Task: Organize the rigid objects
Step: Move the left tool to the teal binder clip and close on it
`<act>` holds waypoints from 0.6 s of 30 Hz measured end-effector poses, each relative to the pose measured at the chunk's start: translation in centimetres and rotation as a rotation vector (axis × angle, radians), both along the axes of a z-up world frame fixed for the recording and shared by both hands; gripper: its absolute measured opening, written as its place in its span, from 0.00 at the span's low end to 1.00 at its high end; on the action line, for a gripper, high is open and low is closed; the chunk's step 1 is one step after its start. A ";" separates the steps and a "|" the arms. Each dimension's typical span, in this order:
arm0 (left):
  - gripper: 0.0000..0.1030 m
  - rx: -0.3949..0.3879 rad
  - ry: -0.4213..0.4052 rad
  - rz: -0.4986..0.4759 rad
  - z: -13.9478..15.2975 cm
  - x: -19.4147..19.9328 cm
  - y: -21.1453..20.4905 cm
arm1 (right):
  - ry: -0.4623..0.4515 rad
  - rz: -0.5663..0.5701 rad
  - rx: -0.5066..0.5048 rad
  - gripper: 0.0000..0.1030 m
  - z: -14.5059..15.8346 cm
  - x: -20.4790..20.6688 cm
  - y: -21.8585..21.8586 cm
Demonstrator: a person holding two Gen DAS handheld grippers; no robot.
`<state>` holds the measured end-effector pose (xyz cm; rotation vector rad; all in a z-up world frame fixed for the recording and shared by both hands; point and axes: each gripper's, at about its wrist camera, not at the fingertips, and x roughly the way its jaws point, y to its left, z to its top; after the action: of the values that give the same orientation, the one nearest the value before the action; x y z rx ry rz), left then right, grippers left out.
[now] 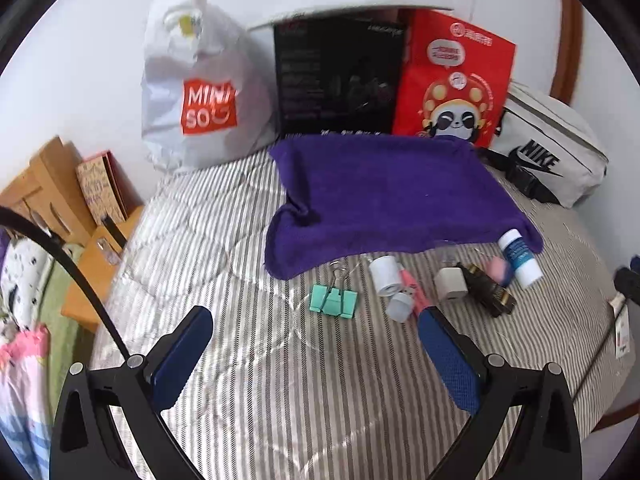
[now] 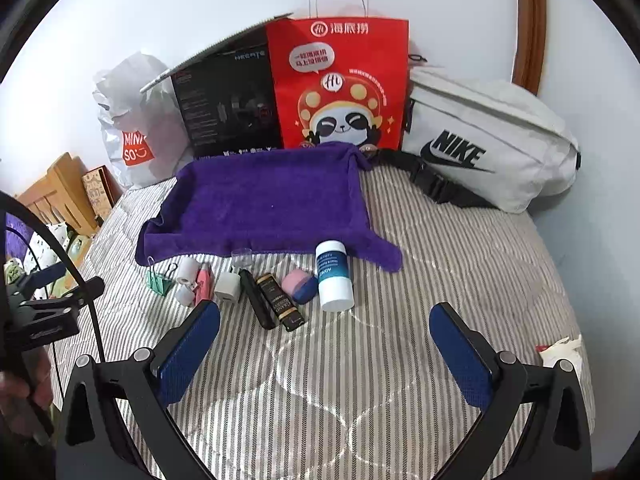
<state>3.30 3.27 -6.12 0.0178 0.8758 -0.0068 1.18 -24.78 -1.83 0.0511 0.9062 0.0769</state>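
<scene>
Both tools spread, nothing held; clutter along the towel's near edge.
Left view: my left tool [image 1: 314, 330] faces the clip [image 1: 333, 301] dead ahead. Right view: my right tool [image 2: 324, 326] sits nearest the bottle [image 2: 333, 276], long axis pointing away toward the towel [image 2: 264, 204].

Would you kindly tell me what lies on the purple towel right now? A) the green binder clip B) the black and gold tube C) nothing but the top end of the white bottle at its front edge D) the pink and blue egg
C: the purple towel is bare apart from the white bottle overlapping its front edge; the other small items lie on the striped quilt in front.
</scene>
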 end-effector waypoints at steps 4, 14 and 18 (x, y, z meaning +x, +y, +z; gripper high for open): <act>1.00 0.000 0.019 -0.015 -2.3 1.3 0.2 | 0.024 -0.003 -0.002 1.00 -1.5 0.2 -0.2; 0.89 0.024 0.065 -0.113 -7.6 4.9 -0.5 | 0.102 -0.012 -0.004 1.00 -5.5 1.1 -0.8; 0.80 0.045 0.053 -0.144 -8.6 5.7 -0.6 | 0.123 -0.021 -0.021 1.00 -6.6 1.4 -1.2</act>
<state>9.03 2.69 -14.73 0.1234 0.9260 -0.1223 2.63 -25.96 -8.46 0.0465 1.0293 0.0446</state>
